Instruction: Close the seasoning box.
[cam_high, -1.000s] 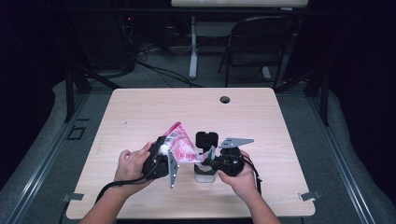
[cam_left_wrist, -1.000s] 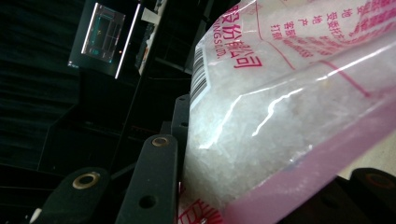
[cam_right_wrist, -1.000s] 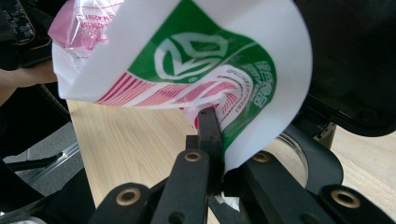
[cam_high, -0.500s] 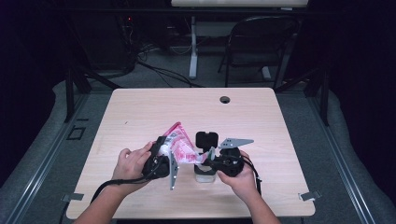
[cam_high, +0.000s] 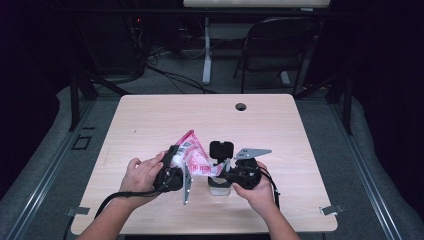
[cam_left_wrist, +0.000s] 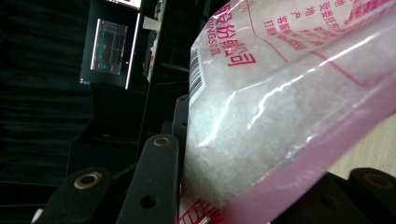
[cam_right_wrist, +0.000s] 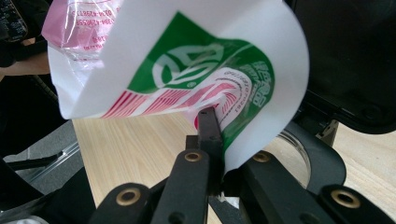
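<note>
A lab or recording studio, dark all round. One pale wooden table (cam_high: 150, 120) with a cable hole (cam_high: 241, 106) at 12 o'clock stands on grey carpet (cam_high: 45, 165), ringed by metal rails (cam_high: 30, 200). At 12 o'clock, past the table, cables (cam_high: 165, 75) trail over the floor beside a white stand (cam_high: 206, 50); a folding chair (cam_high: 280, 45) stands at 1 o'clock. A lit screen (cam_left_wrist: 109, 46) glows in the left gripper view.

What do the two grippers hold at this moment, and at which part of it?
Both hold one bag of white crystals. The left gripper clamps its filled body; the right gripper pinches its printed edge.
</note>
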